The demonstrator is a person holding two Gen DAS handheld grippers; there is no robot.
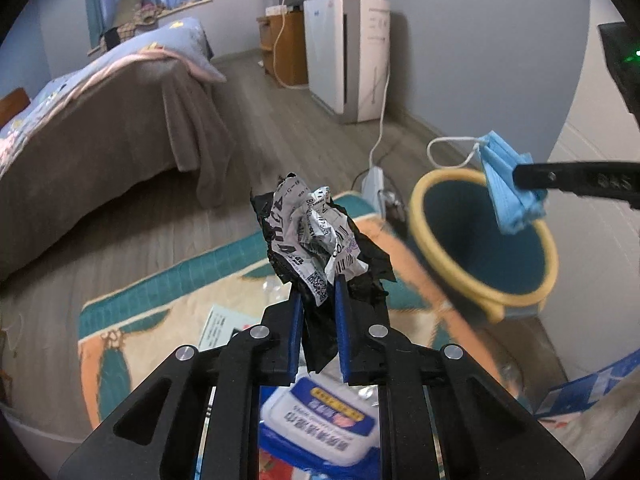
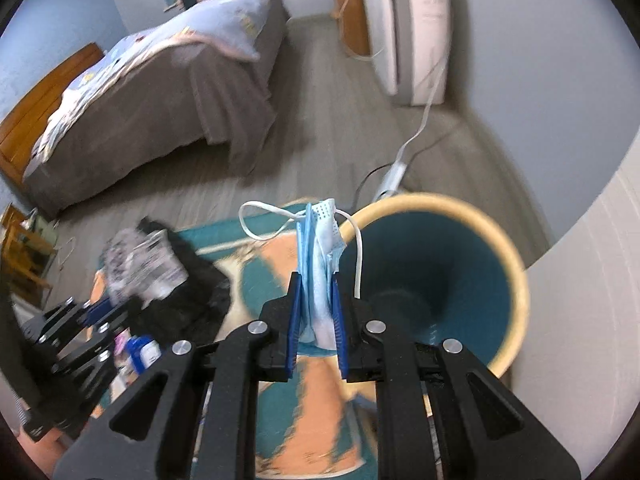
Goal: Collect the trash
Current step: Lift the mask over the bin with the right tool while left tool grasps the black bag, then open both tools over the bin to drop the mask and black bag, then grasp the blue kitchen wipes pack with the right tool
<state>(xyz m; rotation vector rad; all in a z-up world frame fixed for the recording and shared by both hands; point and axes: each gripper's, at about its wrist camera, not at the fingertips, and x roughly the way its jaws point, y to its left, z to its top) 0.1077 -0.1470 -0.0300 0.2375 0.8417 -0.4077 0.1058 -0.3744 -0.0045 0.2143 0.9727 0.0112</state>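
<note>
My left gripper (image 1: 318, 290) is shut on a crumpled black bag with a printed white label (image 1: 316, 236), held up above the rug. The same bundle (image 2: 160, 264) appears blurred at the left of the right wrist view, with the left gripper (image 2: 104, 308) beneath it. My right gripper (image 2: 316, 280) is shut on a folded blue face mask (image 2: 320, 248) whose white ear loops dangle. In the left wrist view that mask (image 1: 508, 188) hangs over the near rim of the yellow-rimmed blue bin (image 1: 484, 240), pinched by the right gripper's fingers (image 1: 560, 178). The bin (image 2: 516, 280) stands just right of the mask.
A patterned teal and orange rug (image 1: 168, 312) lies under both grippers. A wet-wipes pack (image 1: 320, 424) and a leaflet (image 1: 220, 326) lie on it. A bed (image 1: 100, 120) fills the left, an air purifier (image 1: 352, 52) stands against the far wall, and a power strip (image 1: 374, 182) with cords lies behind the bin.
</note>
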